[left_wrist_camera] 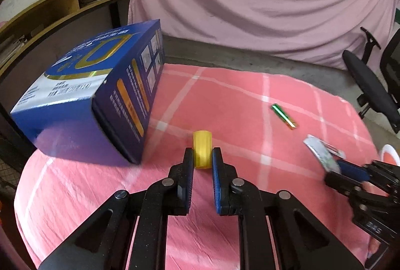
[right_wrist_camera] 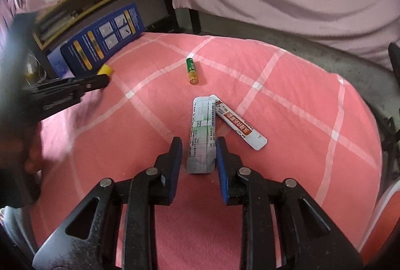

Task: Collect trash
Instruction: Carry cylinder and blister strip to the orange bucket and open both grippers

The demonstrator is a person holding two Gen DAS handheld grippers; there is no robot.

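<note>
On pink cloth (right_wrist_camera: 287, 75), left tongs (left_wrist_camera: 202, 157) clamping yellow cap (left_wrist_camera: 202, 148); right tongs (right_wrist_camera: 199, 148) apart, straddling printed packet (right_wrist_camera: 201, 137).

blue box (left_wrist_camera: 82, 95) motion-blurred, office chair (left_wrist_camera: 375, 85) cropped

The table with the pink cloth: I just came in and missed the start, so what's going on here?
A person is gathering trash with two handheld grippers. The left gripper has a small yellow roll between its fingers, beside the tipped blue box. The right gripper straddles a folded leaflet that touches a red-and-white sachet. A green battery lies untouched on the pink checked cloth.
</note>
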